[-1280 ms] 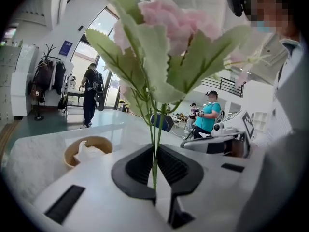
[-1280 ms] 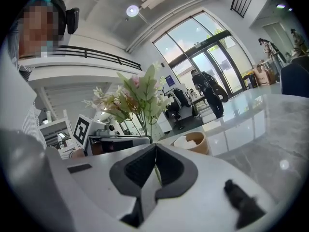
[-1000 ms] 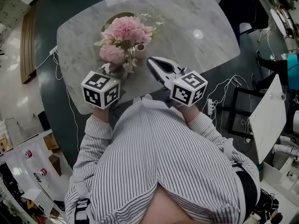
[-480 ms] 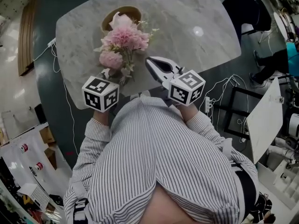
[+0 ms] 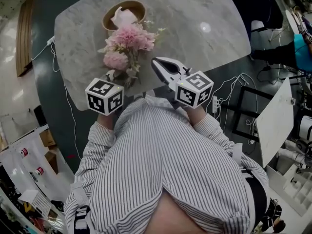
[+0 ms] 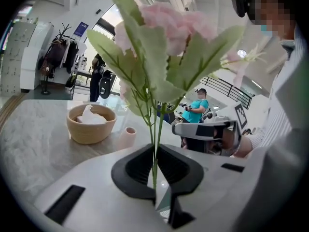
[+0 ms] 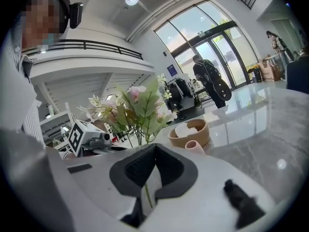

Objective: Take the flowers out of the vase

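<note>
A bright hall with tall glass doors (image 7: 212,52) and a dark floor (image 5: 41,82) surrounds a pale grey marble worktop (image 5: 209,13). It is polished, veined and rounded at the corners, and fills the upper half of the head view. The flowers (image 5: 127,39) are a bunch of ruffled pink blooms with small white sprigs and broad matte green leaves. They are clear of the vase and sit left of centre over the worktop's near edge. Their thin green stems run down through the left tongs (image 6: 155,150), whose ribbed black pads (image 6: 135,168) are clenched on them, and the blooms rise straight above the jaws in the left gripper view. The right tongs (image 7: 155,150), smooth white shells with the same black lining, lie just right of the bunch and apart from it, jaws drawn together. A short green sliver shows low in the slit between them, and whether it is gripped cannot be told. The vase (image 6: 128,137), a small pale pink tube with an open mouth, stands on the worktop beyond the left tongs. It is just beside a round tan bowl (image 6: 91,129) holding crumpled white paper (image 6: 89,114).
</note>
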Demonstrator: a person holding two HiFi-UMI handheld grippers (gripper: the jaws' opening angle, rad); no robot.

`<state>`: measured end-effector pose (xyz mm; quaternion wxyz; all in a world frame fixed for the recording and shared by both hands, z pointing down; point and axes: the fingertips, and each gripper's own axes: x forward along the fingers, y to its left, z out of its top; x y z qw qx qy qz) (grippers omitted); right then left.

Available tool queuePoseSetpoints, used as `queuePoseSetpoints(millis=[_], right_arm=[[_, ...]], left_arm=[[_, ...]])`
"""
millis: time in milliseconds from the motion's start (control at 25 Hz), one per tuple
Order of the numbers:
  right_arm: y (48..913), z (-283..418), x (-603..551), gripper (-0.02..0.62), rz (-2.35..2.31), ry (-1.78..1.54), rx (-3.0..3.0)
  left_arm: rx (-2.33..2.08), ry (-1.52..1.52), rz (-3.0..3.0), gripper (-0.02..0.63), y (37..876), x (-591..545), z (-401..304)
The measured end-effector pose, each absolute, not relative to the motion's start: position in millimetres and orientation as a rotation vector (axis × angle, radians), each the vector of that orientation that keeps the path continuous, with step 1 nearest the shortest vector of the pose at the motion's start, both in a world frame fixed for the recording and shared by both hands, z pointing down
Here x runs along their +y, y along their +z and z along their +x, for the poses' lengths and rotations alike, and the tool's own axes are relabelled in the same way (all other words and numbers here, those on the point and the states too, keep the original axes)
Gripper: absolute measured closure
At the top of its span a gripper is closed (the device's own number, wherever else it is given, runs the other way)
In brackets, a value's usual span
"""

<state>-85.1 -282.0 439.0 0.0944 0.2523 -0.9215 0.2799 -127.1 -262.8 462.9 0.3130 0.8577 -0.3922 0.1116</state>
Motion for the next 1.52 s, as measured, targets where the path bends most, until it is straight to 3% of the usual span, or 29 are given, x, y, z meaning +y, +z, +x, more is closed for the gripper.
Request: queuePoseSetpoints(millis=[1520], right_arm=[[442, -93, -268, 0.58, 0.654, 0.768, -2.716]], left_arm=[[-1.019, 0.274, 2.287, 0.571, 457, -260, -123]])
